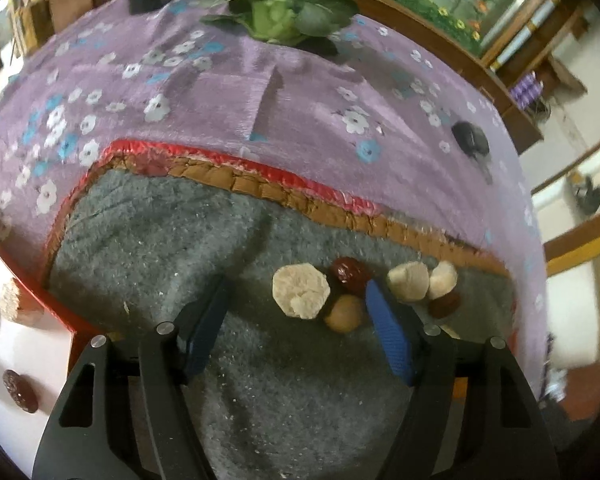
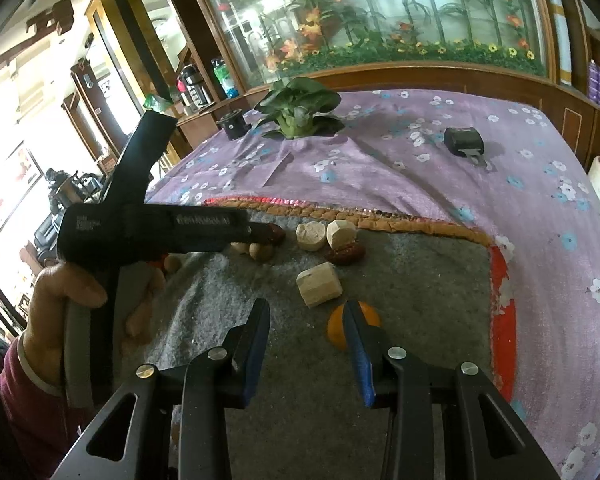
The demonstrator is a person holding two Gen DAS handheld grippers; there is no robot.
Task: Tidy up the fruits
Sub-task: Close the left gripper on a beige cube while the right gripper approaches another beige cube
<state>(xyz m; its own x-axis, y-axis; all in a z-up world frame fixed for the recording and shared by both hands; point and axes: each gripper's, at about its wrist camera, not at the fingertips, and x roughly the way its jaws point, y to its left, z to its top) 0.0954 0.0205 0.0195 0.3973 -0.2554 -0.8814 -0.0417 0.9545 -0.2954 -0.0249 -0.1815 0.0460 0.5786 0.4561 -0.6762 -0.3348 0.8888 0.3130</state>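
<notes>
Left gripper (image 1: 296, 320) stands with jaws wide apart and nothing clamped, low over the grey mat (image 1: 140, 248). Lower centre of the left wrist view: a pale dried chunk (image 1: 300, 296), a round tan nut-like fruit (image 1: 343, 314) and a red date (image 1: 350, 274) sit bunched just ahead of the blue pads; two more pale pieces (image 1: 408, 280) and a second date (image 1: 444, 305) lie right of the right pad. My reading: I am lining up on this cluster. To do it well I should pick one piece, probably the tan one, straddle it squarely and close slowly, since its neighbours touch it and may roll. Right gripper (image 2: 308, 340) has its jaws part open and empty; an orange fruit (image 2: 340, 326) lies partly behind its right finger, whether touching I cannot tell, and a pale block (image 2: 320, 284) sits just beyond. The mat is fuzzy with a red and tan border (image 1: 300, 196), laid on a purple flowered cloth (image 1: 204, 92). Upper frame: a leafy green vegetable (image 1: 276, 12), a dark small device (image 2: 462, 140), then wooden cabinets and a floral mural (image 2: 380, 12).
</notes>
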